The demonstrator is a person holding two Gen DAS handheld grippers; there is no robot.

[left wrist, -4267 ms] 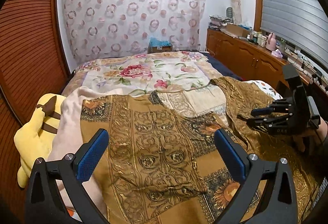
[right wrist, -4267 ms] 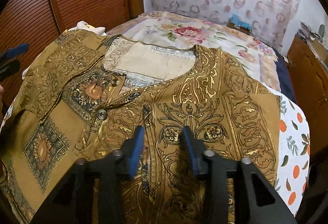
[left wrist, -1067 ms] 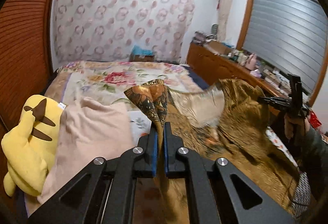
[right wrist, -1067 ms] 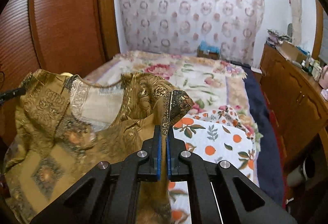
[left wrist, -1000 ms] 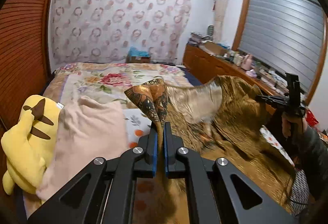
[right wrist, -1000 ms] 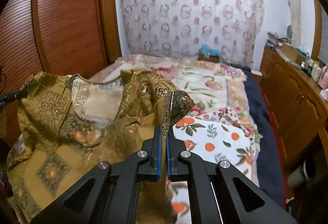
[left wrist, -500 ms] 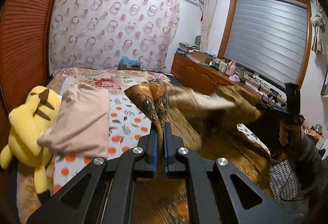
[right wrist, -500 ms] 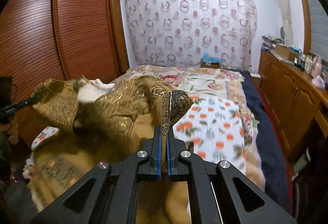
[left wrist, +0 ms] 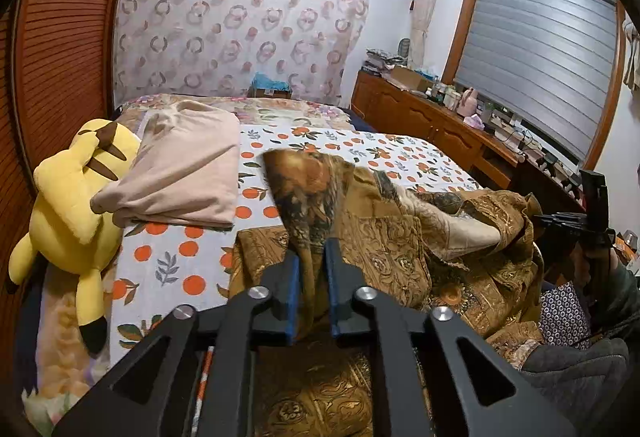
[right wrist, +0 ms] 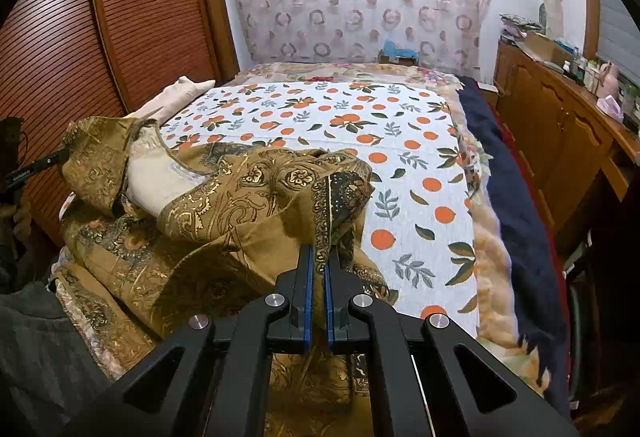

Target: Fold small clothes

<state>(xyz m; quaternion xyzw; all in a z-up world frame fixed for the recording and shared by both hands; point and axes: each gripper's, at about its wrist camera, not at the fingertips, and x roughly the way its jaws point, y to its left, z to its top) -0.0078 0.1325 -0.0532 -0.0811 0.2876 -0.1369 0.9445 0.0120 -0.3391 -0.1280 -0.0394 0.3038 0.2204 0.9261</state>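
Note:
A brown and gold patterned shirt [left wrist: 392,237] hangs bunched between both grippers over the near end of the bed; it also shows in the right wrist view [right wrist: 224,213]. My left gripper [left wrist: 311,257] has its jaws slightly parted with a shirt corner still between the blue pads. My right gripper [right wrist: 316,257] is shut on the shirt's other shoulder corner. Each gripper shows small in the other's view: the right one [left wrist: 576,225] and the left one [right wrist: 36,167].
The bed carries an orange-print sheet [right wrist: 360,125]. A folded pink garment [left wrist: 180,173] and a yellow plush toy [left wrist: 76,193] lie along the left side. A wooden wardrobe [right wrist: 100,17] stands left, a wooden cabinet [left wrist: 440,121] right.
Both grippers pulled the shirt back toward the near edge and lowered it. The left jaws have opened a little around the cloth.

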